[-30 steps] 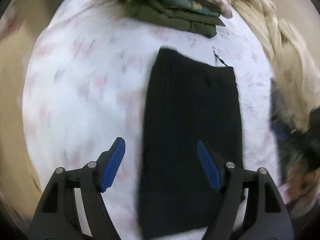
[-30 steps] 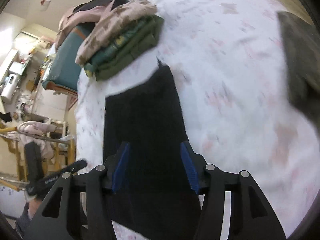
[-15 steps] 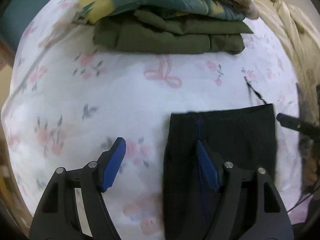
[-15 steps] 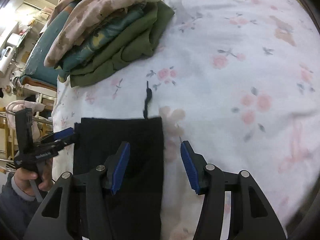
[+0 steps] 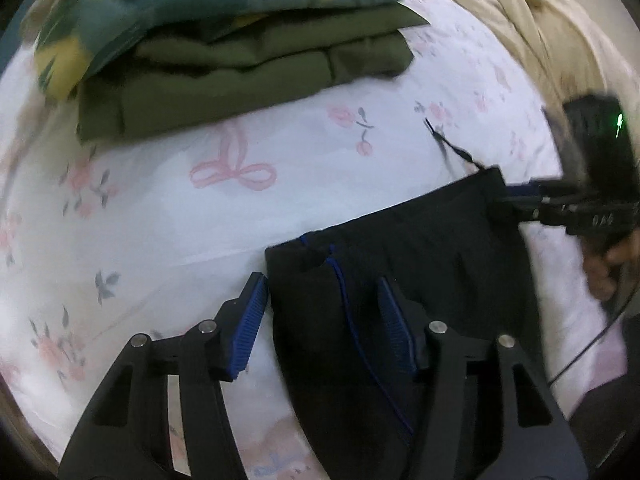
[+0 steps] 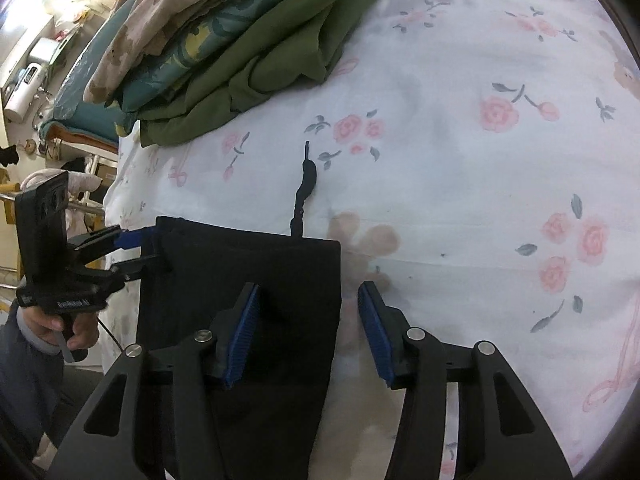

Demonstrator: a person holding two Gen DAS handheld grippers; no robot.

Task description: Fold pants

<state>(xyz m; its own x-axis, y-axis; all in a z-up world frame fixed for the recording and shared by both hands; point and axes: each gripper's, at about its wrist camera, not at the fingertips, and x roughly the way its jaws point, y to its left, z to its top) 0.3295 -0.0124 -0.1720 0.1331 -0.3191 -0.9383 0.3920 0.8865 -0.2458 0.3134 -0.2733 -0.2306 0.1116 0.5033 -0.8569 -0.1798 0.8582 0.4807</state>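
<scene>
Left wrist view: left gripper [image 5: 322, 320], jaws spread, straddling the near-left corner of the black pants [image 5: 420, 280] at their top edge. One blue pad sits on the sheet just off the hem, the other over the cloth. At 3 o'clock the right gripper [image 5: 520, 196] reaches the far corner, jaws apart. Pants lie flat on the floral bedsheet [image 5: 160, 220], a drawstring [image 5: 448, 148] trailing toward 1 o'clock. Judgement: both corners should be pinched level, catching every layer, so the fold comes over square.

Right wrist view: right gripper [image 6: 308, 328], jaws wide, one pad over the pants [image 6: 248, 272], the other on the bedsheet [image 6: 480, 200]. Left gripper [image 6: 132, 248] at 9 o'clock, at the opposite corner. Drawstring [image 6: 304, 188] points to 12 o'clock; keep it clear of the pinch.

Surroundings: a stack of folded clothes [image 6: 224, 48] at 11 o'clock, well apart from the pants. Bed is soft; cloth may drag. Cluttered room [image 6: 36, 60] beyond the bed edge, blurred.
</scene>
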